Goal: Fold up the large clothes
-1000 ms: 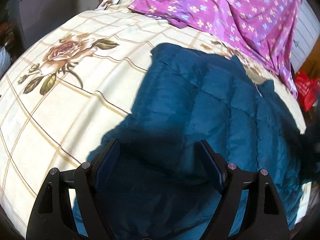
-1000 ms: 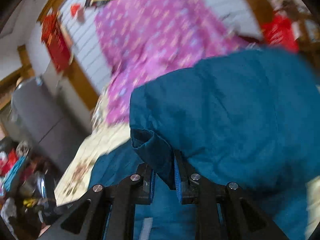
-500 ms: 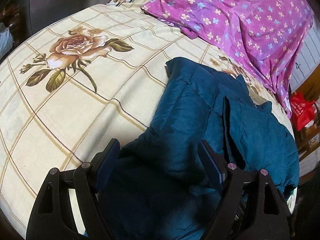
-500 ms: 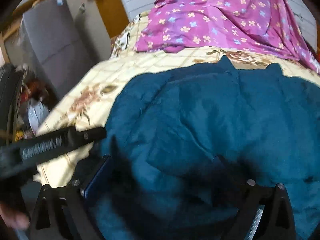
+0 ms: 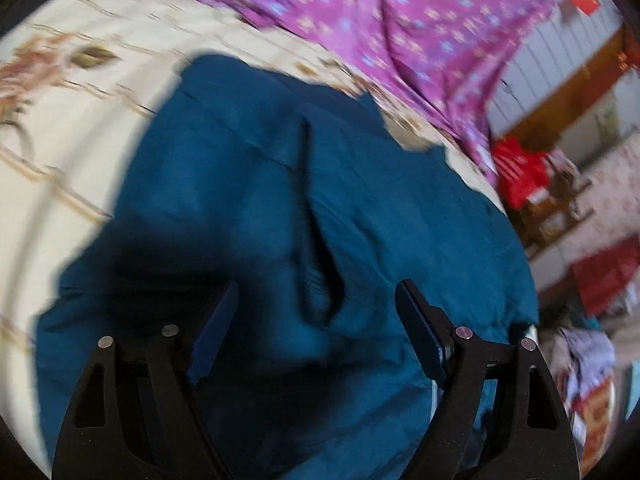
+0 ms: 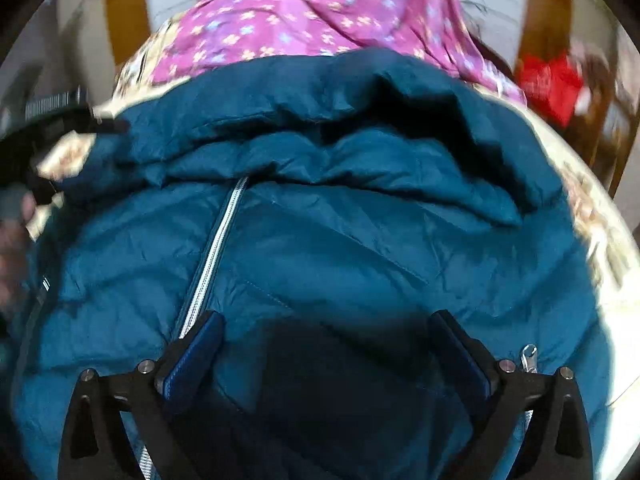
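Note:
A teal padded jacket (image 5: 240, 160) lies bunched on the bed, a fold running down its middle. In the right wrist view the jacket (image 6: 320, 240) fills the frame, with its silver zipper (image 6: 216, 248) and a zipper pull (image 6: 529, 356) showing. My left gripper (image 5: 316, 286) hovers open just above the jacket, nothing between its pads. My right gripper (image 6: 326, 315) is close over the jacket; its jaws are opening wide and the pads press on nothing. The left gripper's body (image 6: 60, 112) and a hand (image 6: 12, 248) show at the left edge.
The bed has a cream sheet (image 5: 80, 140) with rose prints. A purple floral cloth (image 5: 400, 20) lies at the far end, also in the right wrist view (image 6: 300, 12). Red bags (image 5: 516, 168) and clutter stand beyond the bed's right side.
My right gripper let go of the jacket fold it pinched, opened wide and dropped closer to the jacket. The left view swung to the right, now blurred; its jaws stayed as they were.

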